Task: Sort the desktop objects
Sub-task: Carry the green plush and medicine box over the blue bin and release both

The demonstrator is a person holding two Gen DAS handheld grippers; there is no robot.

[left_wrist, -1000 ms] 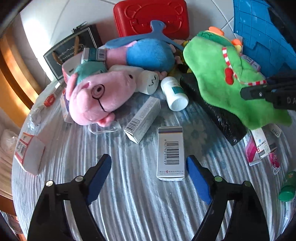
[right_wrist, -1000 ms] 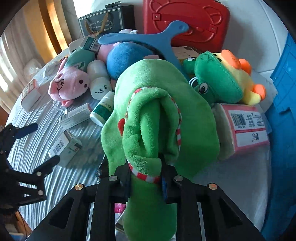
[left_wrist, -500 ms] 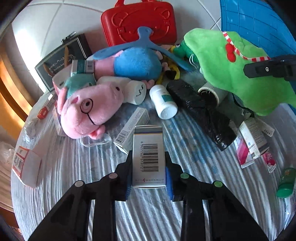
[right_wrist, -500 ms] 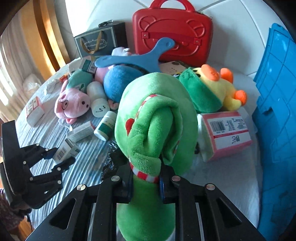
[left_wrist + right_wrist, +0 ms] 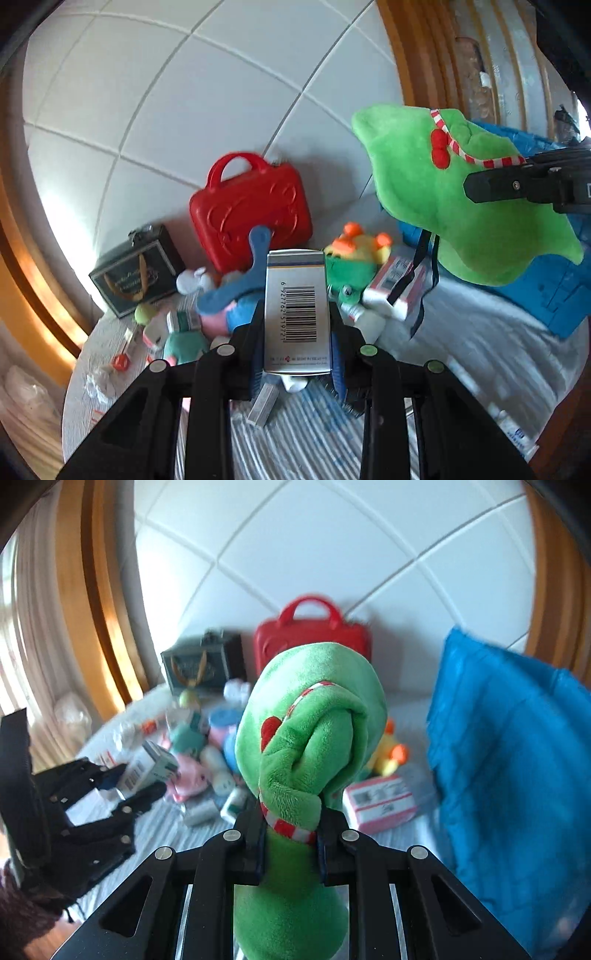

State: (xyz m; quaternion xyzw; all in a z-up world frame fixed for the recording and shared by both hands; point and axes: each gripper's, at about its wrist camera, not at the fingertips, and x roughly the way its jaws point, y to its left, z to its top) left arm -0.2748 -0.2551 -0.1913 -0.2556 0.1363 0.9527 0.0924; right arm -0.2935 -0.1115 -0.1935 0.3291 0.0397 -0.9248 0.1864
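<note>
My left gripper [image 5: 297,354] is shut on a white medicine box [image 5: 295,310] with a barcode and holds it well above the table. It also shows in the right wrist view [image 5: 147,766], held by the left gripper [image 5: 136,781]. My right gripper [image 5: 291,834] is shut on a green plush toy [image 5: 310,731] with a red-and-white striped band, lifted high. In the left wrist view the green plush toy [image 5: 461,199] hangs at the upper right from the right gripper [image 5: 517,184].
On the striped tablecloth [image 5: 480,343] lie a red case [image 5: 255,214], a dark gift box [image 5: 136,273], pink and blue plush toys [image 5: 221,314], a green-yellow plush [image 5: 354,258] and a pink-white box [image 5: 395,288]. A blue crate [image 5: 517,768] stands at the right.
Both grippers have risen well above the table. The left carries the medicine box it closed on; the right carries the green plush higher. The table's objects look smaller and farther.
</note>
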